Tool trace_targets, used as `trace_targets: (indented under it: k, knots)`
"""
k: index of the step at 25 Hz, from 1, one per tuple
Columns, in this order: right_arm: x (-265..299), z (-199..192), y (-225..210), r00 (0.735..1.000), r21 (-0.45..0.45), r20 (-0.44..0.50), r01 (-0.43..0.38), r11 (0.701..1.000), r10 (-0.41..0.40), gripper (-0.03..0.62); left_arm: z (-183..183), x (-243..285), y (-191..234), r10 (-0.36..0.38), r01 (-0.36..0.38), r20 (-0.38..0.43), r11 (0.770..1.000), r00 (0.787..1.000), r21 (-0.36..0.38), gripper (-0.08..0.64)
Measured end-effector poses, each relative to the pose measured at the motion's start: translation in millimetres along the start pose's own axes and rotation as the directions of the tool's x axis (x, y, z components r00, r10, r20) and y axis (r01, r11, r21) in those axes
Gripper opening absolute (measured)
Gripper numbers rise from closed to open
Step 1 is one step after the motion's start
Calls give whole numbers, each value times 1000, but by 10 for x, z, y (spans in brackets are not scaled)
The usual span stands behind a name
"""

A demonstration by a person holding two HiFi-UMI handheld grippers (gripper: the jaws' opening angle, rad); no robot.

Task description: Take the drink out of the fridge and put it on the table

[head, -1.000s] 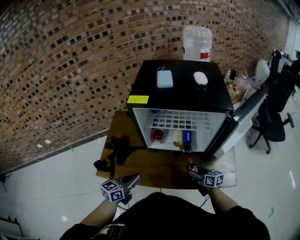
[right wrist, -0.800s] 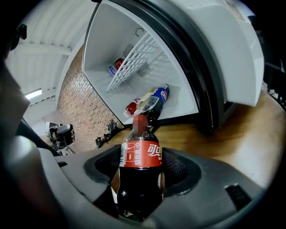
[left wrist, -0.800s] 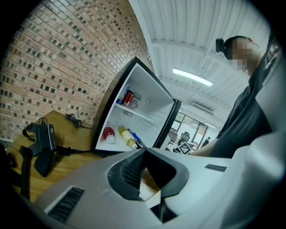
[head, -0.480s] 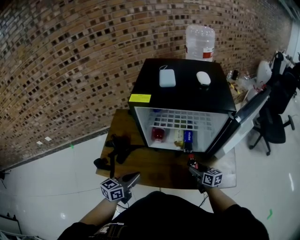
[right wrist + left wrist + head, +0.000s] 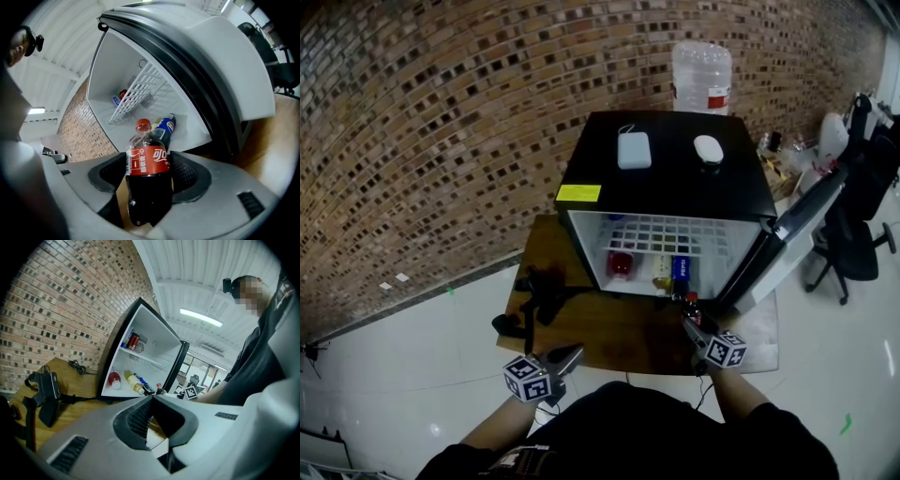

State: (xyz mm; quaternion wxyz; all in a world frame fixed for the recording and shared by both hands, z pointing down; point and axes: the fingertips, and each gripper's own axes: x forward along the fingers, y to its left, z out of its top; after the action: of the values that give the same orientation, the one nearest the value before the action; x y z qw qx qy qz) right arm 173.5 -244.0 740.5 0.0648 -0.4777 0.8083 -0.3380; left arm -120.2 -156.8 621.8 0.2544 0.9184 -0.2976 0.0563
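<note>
Clamping the cola bottle, the right gripper holds it at lower right, over the table just before the open fridge. Other bottles lie inside, and the door stands to the right. The left gripper, its jaws together and empty, sits lower left near black gear.

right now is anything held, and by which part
Right gripper grips the dark plastic cola bottle with red cap by its body, at the label. Left gripper: shut, empty.
</note>
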Motion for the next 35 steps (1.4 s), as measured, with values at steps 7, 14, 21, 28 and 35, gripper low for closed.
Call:
trace_targets:
  k: [7,14,21,28,35]
  knots:
    - [-94,-347,-202,991,-61,-106,80,995,-87,305,-39,22,-54,-12,13,-14,1000,1000,7,-9]
    - [-77,-687,-162,856,-357,-469,42,933,-219,304,-63,44,-61,-18,18,-7,1000,1000,-8,-11]
    - [-173,-1002,-157,666,-537,-661,-97,838,-346,310,-98,21,-33,-20,20,3,1000,1000,-19,-11]
    - [-4,-1035,-9,590,-580,-713,-193,791,-378,338,-138,-46,-21,-18,18,10,999,1000,-34,-9]
    - [253,-1152,22,502,-623,-747,-300,722,-436,329,-197,-144,23,4,-4,6,999,1000,-47,-9]
